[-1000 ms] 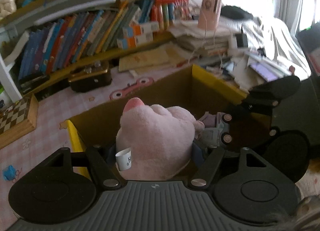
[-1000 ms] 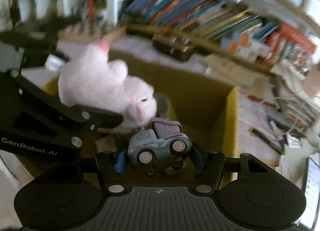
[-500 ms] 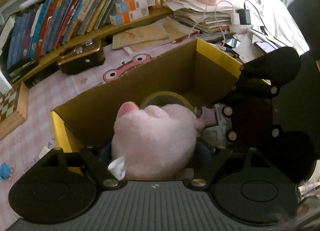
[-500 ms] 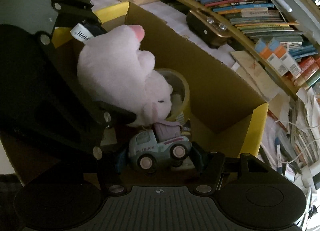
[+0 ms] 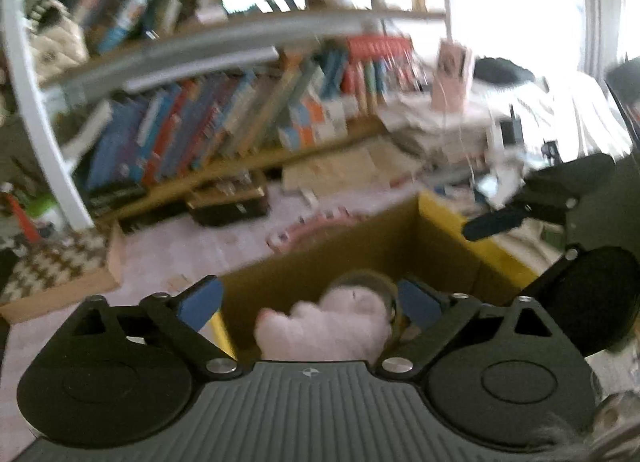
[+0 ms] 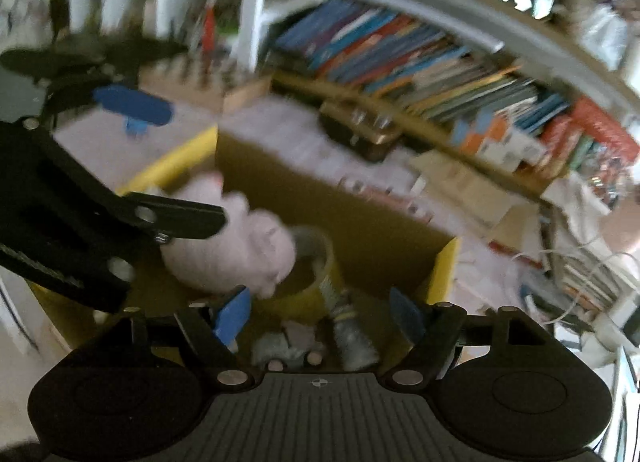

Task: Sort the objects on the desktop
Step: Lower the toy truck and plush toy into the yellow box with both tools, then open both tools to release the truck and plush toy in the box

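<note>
Drop step done: left gripper (image 5: 310, 302) spread, empty; right gripper (image 6: 318, 312) spread, empty. Plush toy (image 6: 236, 250), toy truck (image 6: 286, 348) lie in cardboard box (image 6: 442, 270). Next: seek remaining tabletop (image 5: 192, 258) item.

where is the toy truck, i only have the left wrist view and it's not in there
observer: The right wrist view shows the toy truck lying inside the cardboard box, just below the right claw.
operator: is the right claw gripping it
observer: No. Its jaws stand wide apart with nothing between them, so the truck is free.
operator: anything beside the truck
observer: A silvery item lies at its right side, too blurred to name.
</note>
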A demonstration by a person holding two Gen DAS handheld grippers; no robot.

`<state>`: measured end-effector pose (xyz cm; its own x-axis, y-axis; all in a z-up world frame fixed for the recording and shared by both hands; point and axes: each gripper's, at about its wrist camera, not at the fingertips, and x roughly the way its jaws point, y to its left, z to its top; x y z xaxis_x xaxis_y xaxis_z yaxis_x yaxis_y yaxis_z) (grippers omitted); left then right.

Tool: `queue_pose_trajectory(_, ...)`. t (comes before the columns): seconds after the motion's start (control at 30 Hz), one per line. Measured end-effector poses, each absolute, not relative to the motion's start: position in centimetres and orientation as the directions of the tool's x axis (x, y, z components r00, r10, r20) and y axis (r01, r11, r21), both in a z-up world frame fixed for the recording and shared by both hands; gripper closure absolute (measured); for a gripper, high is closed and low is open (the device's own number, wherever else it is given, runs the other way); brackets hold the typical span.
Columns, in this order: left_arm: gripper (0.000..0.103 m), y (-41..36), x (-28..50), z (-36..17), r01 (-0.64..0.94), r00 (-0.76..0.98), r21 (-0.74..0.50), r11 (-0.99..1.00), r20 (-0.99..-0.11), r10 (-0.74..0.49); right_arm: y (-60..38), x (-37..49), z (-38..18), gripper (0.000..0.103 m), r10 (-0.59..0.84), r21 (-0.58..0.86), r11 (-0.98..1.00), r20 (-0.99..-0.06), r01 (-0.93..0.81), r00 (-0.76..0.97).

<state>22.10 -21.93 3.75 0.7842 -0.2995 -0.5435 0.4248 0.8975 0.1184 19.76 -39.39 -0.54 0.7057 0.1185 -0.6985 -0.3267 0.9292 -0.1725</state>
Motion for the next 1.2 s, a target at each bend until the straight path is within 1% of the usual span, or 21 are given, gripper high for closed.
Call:
queue_pose_trajectory(0.2,0.000,-19.8,18.9,6.5,0.350,0.851,0.086,0.933,-0.446,-0.278,-39.7,16.5,2.0,0.019,0.109,-0.130,0.966,-0.577,-0.223,0.809)
queue_pose_trajectory(0.37,0.000,-18.0,16.2,6.8,0.292,0.877,0.034,0.956,-0.407,-0.253,-40.0,13.9,2.9,0.016,0.042,-0.090,0.991,-0.487,-0.097,0.873)
queue_pose_trajectory(0.43,0.000,-17.4,14.8,6.6,0.252,0.896,0.035,0.967,-0.387,-0.219,-40.0,12.7,2.8,0.015,0.021,-0.064,0.996,-0.473,-0.058,0.881)
queue_pose_trajectory(0.57,0.000,-16.3,12.9,5.7,0.218,0.902,0.030,0.975,-0.389,-0.189,-39.6,10.9,2.1,0.015,-0.036,-0.027,0.999,-0.469,0.027,0.882)
queue_pose_trajectory(0.77,0.000,-14.2,11.2,4.1,0.217,0.879,-0.010,0.976,-0.432,-0.200,-38.5,8.1,0.4,0.015,-0.122,0.012,0.989,-0.496,0.147,0.860)
queue_pose_trajectory(0.9,0.000,-13.2,9.9,3.3,0.231,0.872,-0.001,0.973,-0.444,-0.207,-36.9,6.5,-0.6,0.015,-0.152,0.021,0.981,-0.530,0.192,0.834)
queue_pose_trajectory(1.0,0.000,-12.4,9.0,2.8,0.245,0.866,0.015,0.969,-0.453,-0.212,-35.2,5.2,-1.0,0.015,-0.169,0.023,0.976,-0.534,0.214,0.829)
queue_pose_trajectory(1.2,0.000,-10.1,7.7,1.4,0.268,0.836,0.009,0.963,-0.499,-0.228,-31.7,2.7,-1.8,0.015,-0.198,0.041,0.964,-0.550,0.263,0.812)
